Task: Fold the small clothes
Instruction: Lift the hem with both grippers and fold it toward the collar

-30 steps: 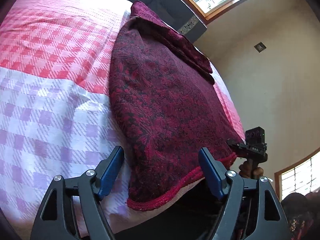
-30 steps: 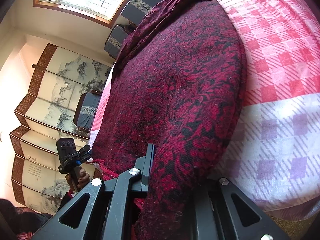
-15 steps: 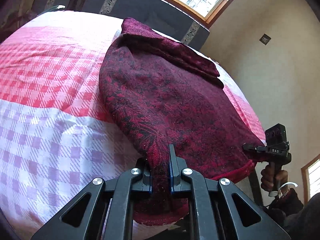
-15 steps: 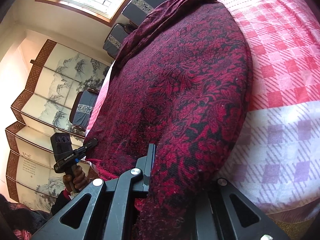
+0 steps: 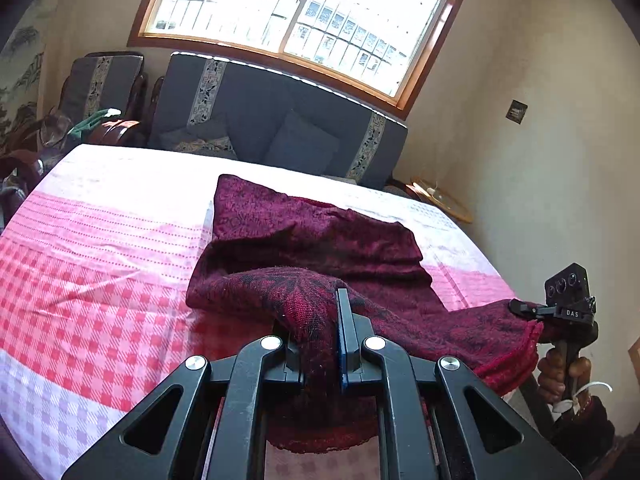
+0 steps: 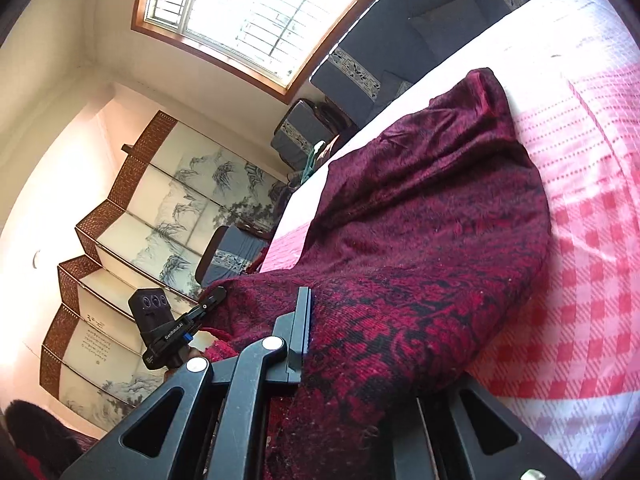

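A dark red patterned knit garment lies on the pink-and-white checked bedspread, its near hem raised off the bed. The left gripper is clamped on the hem's left corner. At three o'clock, the right gripper, gripped by a hand, pinches the opposite corner. A dark blue sofa stands at twelve o'clock.
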The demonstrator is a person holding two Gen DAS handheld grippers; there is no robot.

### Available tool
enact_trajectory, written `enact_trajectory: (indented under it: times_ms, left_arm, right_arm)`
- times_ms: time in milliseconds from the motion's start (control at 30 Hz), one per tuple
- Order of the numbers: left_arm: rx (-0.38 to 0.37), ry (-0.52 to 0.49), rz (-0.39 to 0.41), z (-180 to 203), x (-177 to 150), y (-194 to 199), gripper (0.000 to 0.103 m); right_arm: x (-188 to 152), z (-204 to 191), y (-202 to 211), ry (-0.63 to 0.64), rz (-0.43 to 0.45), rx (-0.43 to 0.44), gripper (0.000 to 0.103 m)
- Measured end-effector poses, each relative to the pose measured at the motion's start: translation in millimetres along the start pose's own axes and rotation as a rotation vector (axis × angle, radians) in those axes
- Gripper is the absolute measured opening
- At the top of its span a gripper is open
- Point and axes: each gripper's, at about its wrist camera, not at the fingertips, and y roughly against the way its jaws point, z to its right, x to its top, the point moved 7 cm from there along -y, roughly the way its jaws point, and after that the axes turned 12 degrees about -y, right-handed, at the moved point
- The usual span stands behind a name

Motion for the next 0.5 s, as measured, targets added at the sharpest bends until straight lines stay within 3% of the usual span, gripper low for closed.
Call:
enact_trajectory:
  times_ms: [267, 500]
  left_arm:
    - [0.085, -0.034, 0.005, -25.3, 69.5, -61.4, 0.011]
    - [0.136, -0.027, -0.054, -60.1, 94.5, -143.2, 0.011]
  right_arm:
    - [92.0, 2.8, -9.3, -0.008, 0.057, -0.019, 0.008]
    - [154.8, 34.1, -45.0, -0.083, 0.056, -0.078, 0.008]
